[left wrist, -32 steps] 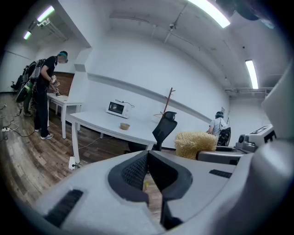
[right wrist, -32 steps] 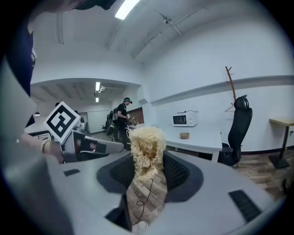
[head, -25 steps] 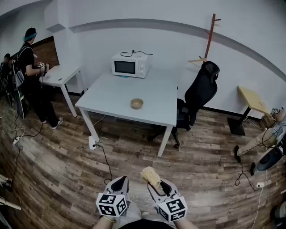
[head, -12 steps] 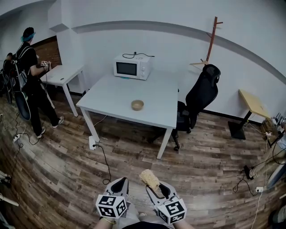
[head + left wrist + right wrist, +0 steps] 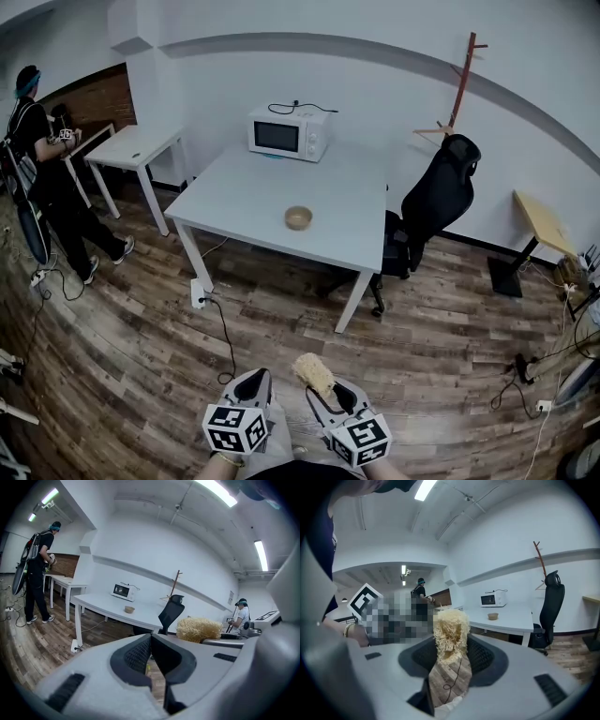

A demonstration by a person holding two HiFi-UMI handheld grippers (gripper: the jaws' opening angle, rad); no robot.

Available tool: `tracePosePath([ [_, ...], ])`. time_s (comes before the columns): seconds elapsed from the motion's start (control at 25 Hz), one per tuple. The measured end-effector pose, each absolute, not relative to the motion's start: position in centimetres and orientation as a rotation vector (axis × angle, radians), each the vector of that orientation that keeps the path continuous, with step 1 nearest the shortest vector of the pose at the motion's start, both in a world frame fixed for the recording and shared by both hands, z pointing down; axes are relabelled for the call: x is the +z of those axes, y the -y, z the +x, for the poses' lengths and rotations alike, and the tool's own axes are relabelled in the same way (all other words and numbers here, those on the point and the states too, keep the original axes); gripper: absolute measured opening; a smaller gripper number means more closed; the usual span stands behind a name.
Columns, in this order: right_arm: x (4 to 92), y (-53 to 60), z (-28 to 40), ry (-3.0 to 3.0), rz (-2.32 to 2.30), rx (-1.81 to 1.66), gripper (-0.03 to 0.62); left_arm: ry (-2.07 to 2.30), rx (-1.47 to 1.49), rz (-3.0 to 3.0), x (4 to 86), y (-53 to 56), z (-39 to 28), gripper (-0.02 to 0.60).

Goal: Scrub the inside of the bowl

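A small tan bowl [image 5: 298, 217] sits on the white table [image 5: 244, 202] far ahead, also seen as the bowl [image 5: 129, 609] and the bowl [image 5: 492, 616] in the gripper views. My right gripper [image 5: 322, 389] is shut on a pale fibrous scrubber [image 5: 314, 371], whose tuft [image 5: 450, 634] sticks up between the pads. My left gripper [image 5: 253, 386] is shut with nothing between its pads [image 5: 149, 651]. Both grippers hang low over the wooden floor, several steps from the table.
A white microwave [image 5: 288, 132] stands at the table's far edge. A black office chair [image 5: 431, 211] is at its right. A person [image 5: 37, 178] stands by a second white table [image 5: 131, 145] at the left. Cables [image 5: 223, 328] and a power strip [image 5: 198, 294] lie on the floor.
The view has shifted slightly right and the table sits a little lower in it. The person at the left has stepped further left. Both grippers keep their hold.
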State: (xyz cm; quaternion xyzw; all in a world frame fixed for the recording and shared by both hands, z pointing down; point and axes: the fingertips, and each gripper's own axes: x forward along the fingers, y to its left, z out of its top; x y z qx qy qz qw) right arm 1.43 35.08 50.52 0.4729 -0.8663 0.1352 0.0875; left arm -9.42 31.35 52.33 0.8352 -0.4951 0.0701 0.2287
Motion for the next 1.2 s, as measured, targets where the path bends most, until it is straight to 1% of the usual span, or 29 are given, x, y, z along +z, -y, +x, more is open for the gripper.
tracePosePath([
  [0.6, 49.1, -20.1, -1.5, 2.545, 1.485, 0.402, 0.176, 1.277, 0.215, 2.345, 52.0, -16.5, -11.5, 0.018],
  [1.2, 49.2, -8.4, -4.0, 2.476, 1.615, 0.393, 0.176, 1.196, 0.236, 2.41, 51.4, -4.3, -14.1, 0.018],
])
